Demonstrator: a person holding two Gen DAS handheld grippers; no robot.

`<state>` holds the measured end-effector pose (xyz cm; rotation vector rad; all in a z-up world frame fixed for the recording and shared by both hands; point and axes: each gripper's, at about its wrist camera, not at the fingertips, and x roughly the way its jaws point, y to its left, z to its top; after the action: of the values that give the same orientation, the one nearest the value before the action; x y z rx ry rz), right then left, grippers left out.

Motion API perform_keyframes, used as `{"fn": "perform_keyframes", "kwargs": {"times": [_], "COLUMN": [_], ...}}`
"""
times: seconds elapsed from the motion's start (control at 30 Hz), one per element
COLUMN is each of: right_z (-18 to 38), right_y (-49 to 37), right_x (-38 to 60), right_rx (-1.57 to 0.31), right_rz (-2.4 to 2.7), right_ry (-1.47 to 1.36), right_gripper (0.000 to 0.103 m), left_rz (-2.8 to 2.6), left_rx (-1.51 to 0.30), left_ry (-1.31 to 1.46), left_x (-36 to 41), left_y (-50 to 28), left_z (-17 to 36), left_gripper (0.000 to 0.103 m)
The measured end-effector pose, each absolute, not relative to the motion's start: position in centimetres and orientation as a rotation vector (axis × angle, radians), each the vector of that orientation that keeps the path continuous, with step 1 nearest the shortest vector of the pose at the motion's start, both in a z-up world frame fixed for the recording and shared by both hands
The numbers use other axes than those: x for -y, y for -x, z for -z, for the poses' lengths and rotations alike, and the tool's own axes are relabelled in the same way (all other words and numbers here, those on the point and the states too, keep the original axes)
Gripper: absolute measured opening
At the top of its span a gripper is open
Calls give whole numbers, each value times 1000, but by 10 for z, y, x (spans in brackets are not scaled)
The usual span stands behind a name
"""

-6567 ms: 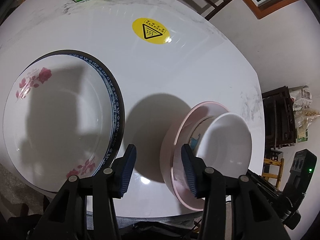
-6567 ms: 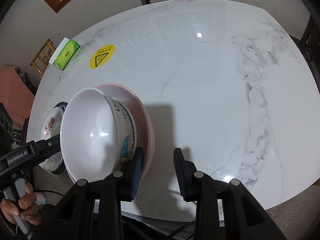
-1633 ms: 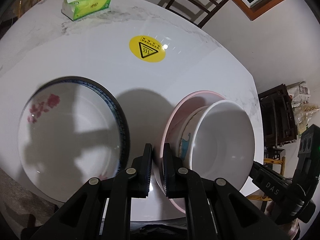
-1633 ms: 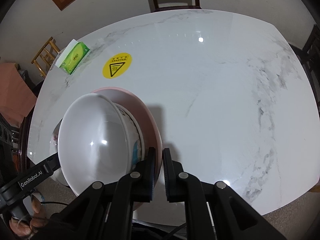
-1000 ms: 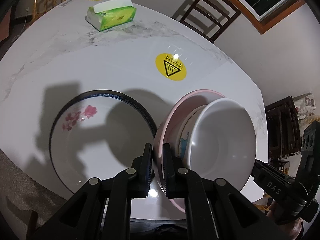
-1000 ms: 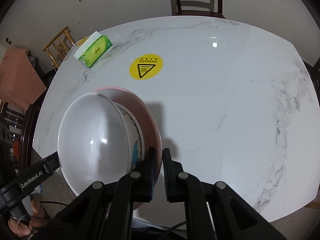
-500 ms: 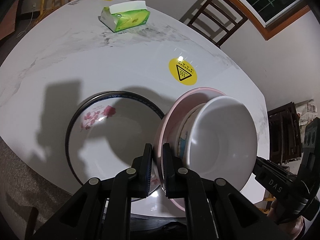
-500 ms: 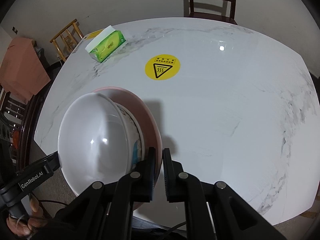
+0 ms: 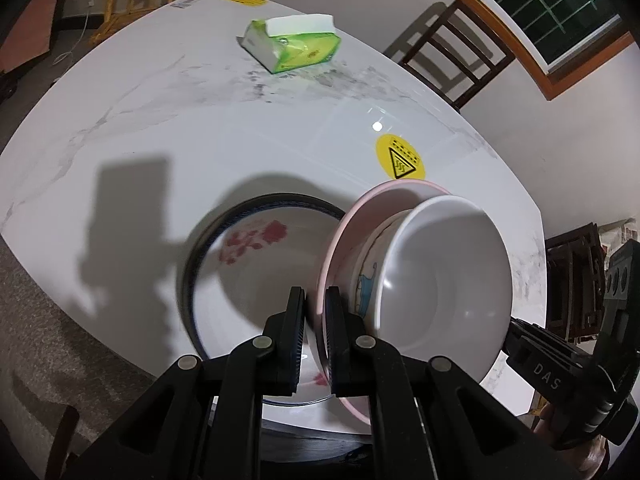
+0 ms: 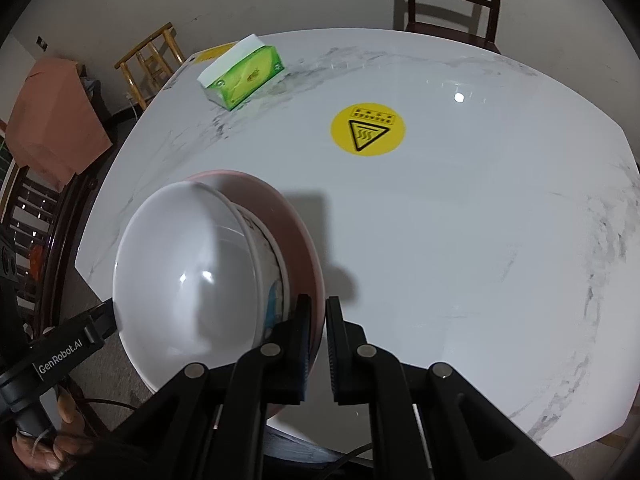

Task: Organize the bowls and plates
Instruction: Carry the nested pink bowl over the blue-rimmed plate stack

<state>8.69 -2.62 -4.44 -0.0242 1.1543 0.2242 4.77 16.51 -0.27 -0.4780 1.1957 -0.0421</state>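
Observation:
Both grippers are shut on the rim of a pink plate (image 9: 352, 232) that carries a white bowl (image 9: 444, 280) with a blue pattern on its side. My left gripper (image 9: 316, 304) clamps the plate's left rim and my right gripper (image 10: 318, 316) clamps its right rim (image 10: 308, 256). The plate with the bowl (image 10: 184, 280) is held in the air above the table's near edge. A white plate with red flowers and a dark blue rim (image 9: 256, 264) lies on the marble table (image 9: 200, 140), below and left of the held plate.
A green tissue pack (image 9: 294, 46) lies at the far side of the table and also shows in the right wrist view (image 10: 242, 74). A round yellow warning sticker (image 10: 368, 130) is on the table top. Wooden chairs (image 9: 452, 56) stand behind the table.
Both grippers closed on the pink plate's rim and lifted it with the bowl. The stack has moved up and left over the flowered plate.

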Motion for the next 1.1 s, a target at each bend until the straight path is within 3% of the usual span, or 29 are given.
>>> {"fn": "perform_keyframes", "kwargs": {"times": [1.1], "right_z": [84], "right_y": [-96], "right_x": [-27], "right_rx": [-1221], "right_rz": [-225], "right_ry": [54], "right_gripper": [8], "left_rz": [13], "left_rx": [-1231], "left_ry": [496], "left_x": [-212], "left_y": [-53], "left_z": [35], "left_gripper": [5]}}
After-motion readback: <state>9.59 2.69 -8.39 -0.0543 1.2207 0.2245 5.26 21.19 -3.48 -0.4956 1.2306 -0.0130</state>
